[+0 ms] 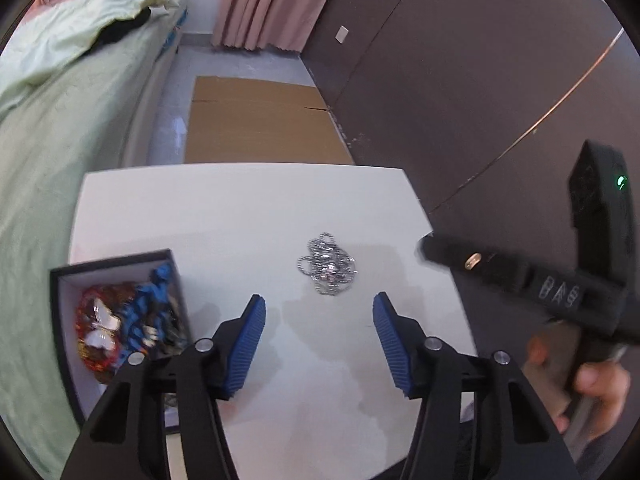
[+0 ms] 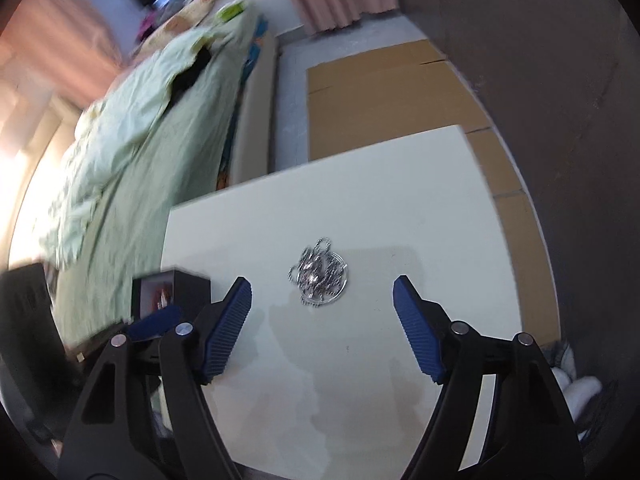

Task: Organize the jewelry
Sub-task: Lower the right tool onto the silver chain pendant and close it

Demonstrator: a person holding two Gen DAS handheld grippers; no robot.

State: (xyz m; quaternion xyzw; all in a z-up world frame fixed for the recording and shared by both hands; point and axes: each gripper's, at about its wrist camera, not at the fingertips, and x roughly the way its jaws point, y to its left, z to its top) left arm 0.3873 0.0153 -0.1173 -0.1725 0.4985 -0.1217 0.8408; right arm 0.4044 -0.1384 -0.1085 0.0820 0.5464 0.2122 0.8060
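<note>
A heap of silver chain [image 1: 327, 265] lies on the white table [image 1: 240, 208], and it also shows in the right wrist view [image 2: 319, 275]. A black jewelry box [image 1: 120, 320] with a white inside stands at the table's left edge; it holds red, blue and white pieces. It also shows in the right wrist view [image 2: 168, 290]. My left gripper [image 1: 319, 308] is open and empty, a little short of the chain. My right gripper [image 2: 322, 292] is open and empty, with the chain just ahead of its fingertips. The right gripper's body [image 1: 540, 280] shows at the right in the left wrist view.
A bed with green sheets [image 1: 60, 140] runs along the left. Flat cardboard [image 1: 260, 120] lies on the floor beyond the table. A dark wall [image 1: 460, 80] stands to the right, a pink curtain [image 1: 272, 0] behind.
</note>
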